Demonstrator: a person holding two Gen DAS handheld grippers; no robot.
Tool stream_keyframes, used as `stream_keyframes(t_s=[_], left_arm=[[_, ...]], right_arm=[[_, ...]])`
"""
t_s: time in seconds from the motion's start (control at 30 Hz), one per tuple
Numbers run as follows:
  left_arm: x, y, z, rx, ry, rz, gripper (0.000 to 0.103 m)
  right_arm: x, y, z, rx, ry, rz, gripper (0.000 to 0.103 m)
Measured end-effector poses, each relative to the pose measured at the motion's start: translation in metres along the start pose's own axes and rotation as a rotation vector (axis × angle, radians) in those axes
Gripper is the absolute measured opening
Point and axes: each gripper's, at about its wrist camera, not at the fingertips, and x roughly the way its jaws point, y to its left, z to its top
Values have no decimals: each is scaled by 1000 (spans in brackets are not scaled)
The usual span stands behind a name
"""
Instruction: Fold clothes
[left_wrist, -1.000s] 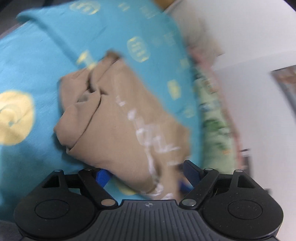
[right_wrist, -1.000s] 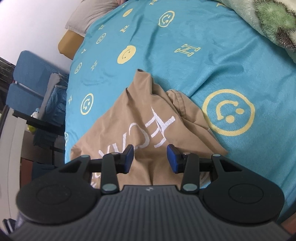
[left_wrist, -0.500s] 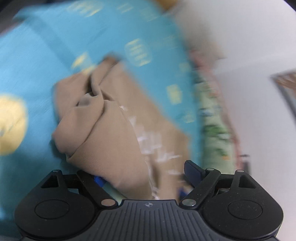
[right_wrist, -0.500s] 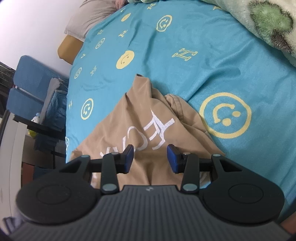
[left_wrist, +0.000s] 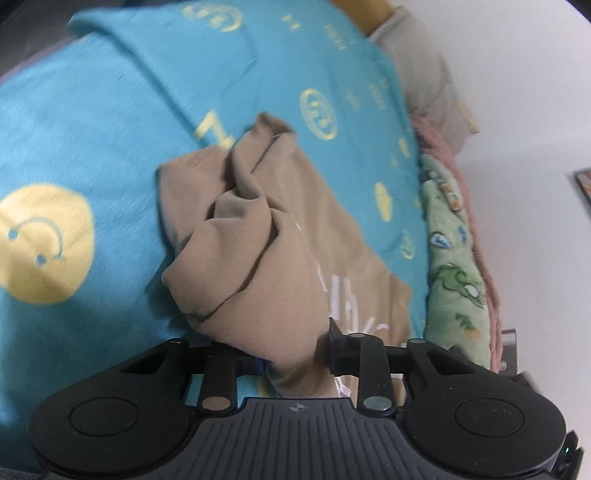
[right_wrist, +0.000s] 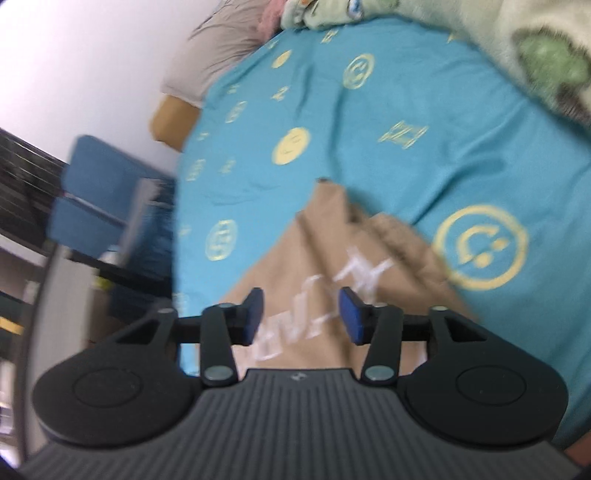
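A tan T-shirt (left_wrist: 280, 236) with white lettering was seen crumpled at the centre of the frame on a turquoise smiley-print bedsheet (left_wrist: 92, 122). The left tool (left_wrist: 295, 354) was closing – a bunched fold of the shirt was pinched between its pads. The right tool (right_wrist: 301, 314) was opening – spread above the lettering, nothing gripped.

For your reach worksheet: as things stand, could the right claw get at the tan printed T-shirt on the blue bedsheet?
Probably yes: the right claw, its jaws opening, hangs directly over the tan printed T-shirt with nothing between them.
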Motion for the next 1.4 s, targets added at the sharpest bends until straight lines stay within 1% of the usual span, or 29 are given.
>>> stream_keyframes(t_s=[0.03, 0.07, 0.1, 0.17, 0.2, 0.3, 0.33, 0.43, 0.57, 0.6, 0.63, 0.67, 0.7, 0.73, 0.77, 0.8, 0.83, 0.9, 0.97, 1.07, 1.13, 1.2, 1.3, 1.4], left_arm=[[-4, -4, -1, 20, -16, -13, 28], [-8, -7, -1, 37, -31, -30, 27], [-11, -10, -1, 50, -46, -44, 27], [-15, -17, -2, 74, -75, -73, 27], [-16, -17, -2, 76, -82, -78, 27], [-16, -19, -4, 71, -94, -82, 26], [-21, -16, -5, 66, -96, -83, 26], [-20, -14, -7, 36, -103, -110, 25], [-17, -9, -6, -9, -117, -141, 24], [-17, -6, -5, -23, -115, -143, 24], [-18, -3, -5, -36, -112, -145, 24], [-17, -1, -4, -50, -109, -147, 24], [-16, 2, -4, -66, -104, -152, 25], [-13, 3, -3, -83, -94, -155, 25], [-9, 7, -1, -109, -75, -159, 26], [-5, 10, 1, -134, -57, -162, 28], [-2, 14, 2, -151, -42, -158, 31], [4, 22, 4, -185, -13, -150, 43], [9, 27, 5, -206, -1, -139, 44], [14, 38, 6, -231, 28, -111, 49], [16, 43, 6, -247, 34, -94, 46], [15, 45, 7, -255, 20, -97, 35], [6, 41, 7, -230, -5, -115, 24], [-9, 30, 6, -175, -20, -131, 22]], right_arm=[[-1, -1, -1, 38, 24, 52, 78], [-2, -3, -2, 76, 49, 106, 93], [-2, -3, -4, 101, 73, 141, 90], [-1, -3, -10, 147, 122, 208, 91], [2, -4, -14, 172, 150, 218, 91], [17, -14, -28, 263, 241, 218, 91], [23, -17, -32, 292, 271, 211, 92], [44, -29, -42, 360, 354, 196, 91], [48, -50, -43, 423, 217, 90, 90], [42, -54, -41, 435, 158, 63, 91], [34, -57, -38, 445, 101, 45, 88], [28, -60, -35, 457, 59, 39, 77], [25, -62, -34, 457, 38, 17, 67], [22, -64, -33, 455, 18, -7, 60], [19, -65, -33, 453, -2, -31, 47], [18, -67, -33, 456, -13, -48, 41], [18, -67, -33, 455, -23, -54, 39], [17, -64, -32, 435, -39, -62, 33], [14, -60, -30, 402, -52, -67, 31], [15, -51, -32, 338, -77, -74, 28], [12, -51, -26, 300, -81, -79, 26], [13, -45, -23, 270, -81, -79, 23], [8, -34, -20, 228, -95, -58, 22], [-1, -22, -15, 201, -102, -49, 21]])
